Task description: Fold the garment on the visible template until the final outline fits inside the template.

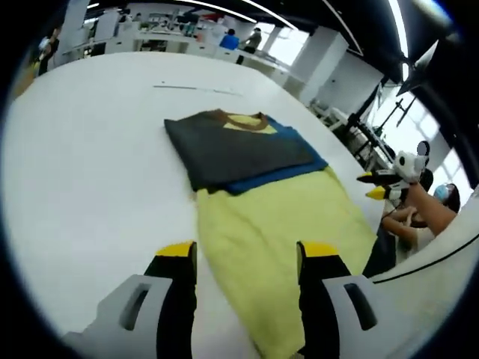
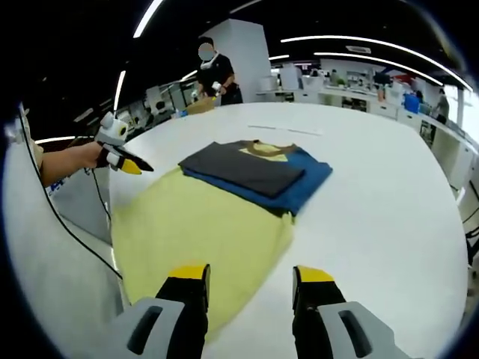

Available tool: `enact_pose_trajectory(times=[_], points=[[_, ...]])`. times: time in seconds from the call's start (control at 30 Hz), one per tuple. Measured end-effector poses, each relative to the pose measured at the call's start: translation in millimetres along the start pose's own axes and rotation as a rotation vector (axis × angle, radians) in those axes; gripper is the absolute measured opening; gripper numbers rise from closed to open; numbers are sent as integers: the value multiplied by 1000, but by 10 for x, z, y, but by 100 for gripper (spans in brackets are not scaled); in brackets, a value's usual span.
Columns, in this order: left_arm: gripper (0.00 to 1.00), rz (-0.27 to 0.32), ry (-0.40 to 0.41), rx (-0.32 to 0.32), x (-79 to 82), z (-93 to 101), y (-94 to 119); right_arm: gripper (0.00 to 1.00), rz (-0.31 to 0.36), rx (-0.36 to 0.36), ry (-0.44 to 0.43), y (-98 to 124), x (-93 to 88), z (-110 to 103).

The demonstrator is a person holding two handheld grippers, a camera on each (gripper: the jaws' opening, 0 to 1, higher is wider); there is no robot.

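Note:
A garment lies flat on the white table (image 1: pixel 90 164) (image 2: pixel 389 209). Its yellow body (image 1: pixel 277 217) (image 2: pixel 194 224) reaches toward me. At the brown collar (image 1: pixel 239 120) (image 2: pixel 266 147) end, a dark grey panel (image 1: pixel 232 153) (image 2: pixel 239 168) is folded over a blue layer (image 1: pixel 299 161) (image 2: pixel 303 187). My left gripper (image 1: pixel 247 254) hovers open over the yellow hem area with nothing between its jaws. My right gripper (image 2: pixel 251 277) is also open over the hem's other side. Each gripper also appears in the other's view (image 1: pixel 378 185) (image 2: pixel 127 161), hand-held off the table edge.
A thin dark line (image 1: pixel 198 88) (image 2: pixel 284 129) marks the table beyond the collar. A person (image 2: pixel 217 71) stands at the far edge, with desks and other people (image 1: pixel 243 37) behind. A cable (image 2: pixel 82 239) hangs along the near table edge.

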State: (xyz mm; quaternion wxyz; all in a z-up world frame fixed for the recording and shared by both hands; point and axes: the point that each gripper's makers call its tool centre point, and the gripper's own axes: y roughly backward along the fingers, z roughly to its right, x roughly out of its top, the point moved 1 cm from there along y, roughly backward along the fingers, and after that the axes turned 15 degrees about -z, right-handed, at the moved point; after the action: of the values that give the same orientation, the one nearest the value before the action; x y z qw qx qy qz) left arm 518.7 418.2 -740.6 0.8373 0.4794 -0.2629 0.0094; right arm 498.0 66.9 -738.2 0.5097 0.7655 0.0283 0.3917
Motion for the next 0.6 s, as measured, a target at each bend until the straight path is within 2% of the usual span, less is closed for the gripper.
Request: enact_pose_trajectory(times=[0.3, 0.6], points=[[51, -37, 9, -11, -270, -11, 5, 41, -13, 1, -4, 8, -74, -43], [50, -49, 8, -21, -378, 12, 21, 41, -18, 3, -10, 9, -119, -78]])
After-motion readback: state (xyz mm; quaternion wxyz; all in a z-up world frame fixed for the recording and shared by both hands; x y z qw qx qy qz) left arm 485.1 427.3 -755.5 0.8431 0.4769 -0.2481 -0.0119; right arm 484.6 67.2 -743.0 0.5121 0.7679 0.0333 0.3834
